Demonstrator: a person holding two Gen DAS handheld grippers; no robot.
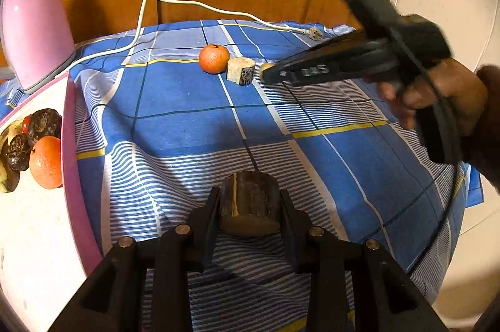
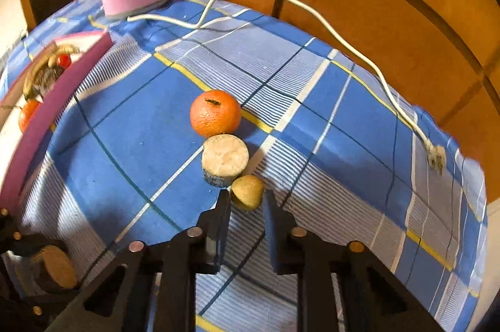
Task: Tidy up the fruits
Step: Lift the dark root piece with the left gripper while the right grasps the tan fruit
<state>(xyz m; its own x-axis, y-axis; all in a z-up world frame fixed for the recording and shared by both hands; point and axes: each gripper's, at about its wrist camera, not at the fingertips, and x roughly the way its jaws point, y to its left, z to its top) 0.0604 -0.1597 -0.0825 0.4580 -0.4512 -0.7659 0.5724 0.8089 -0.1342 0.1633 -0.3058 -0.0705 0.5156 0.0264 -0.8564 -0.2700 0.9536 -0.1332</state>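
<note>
My left gripper (image 1: 250, 197) is shut on a dark brown cylindrical chunk (image 1: 250, 210) just above the blue checked cloth (image 1: 187, 119). The same chunk (image 2: 54, 268) shows at the lower left of the right wrist view. Farther back, an orange (image 1: 214, 58) (image 2: 215, 113), a pale cut cylinder (image 1: 240, 71) (image 2: 225, 158) and a small tan fruit (image 1: 265, 67) (image 2: 247, 191) lie in a row. My right gripper (image 2: 247, 199) (image 1: 270, 75) is shut on the small tan fruit, one fingertip against each side, low on the cloth.
A pink-rimmed white tray (image 1: 70, 144) at the left holds an orange (image 1: 47, 161), dark fruits and a banana. A pink kettle (image 1: 34, 28) stands behind it, and its white cord and plug (image 1: 315, 33) trail across the back. Wooden cabinet doors lie beyond. The table drops off at the right.
</note>
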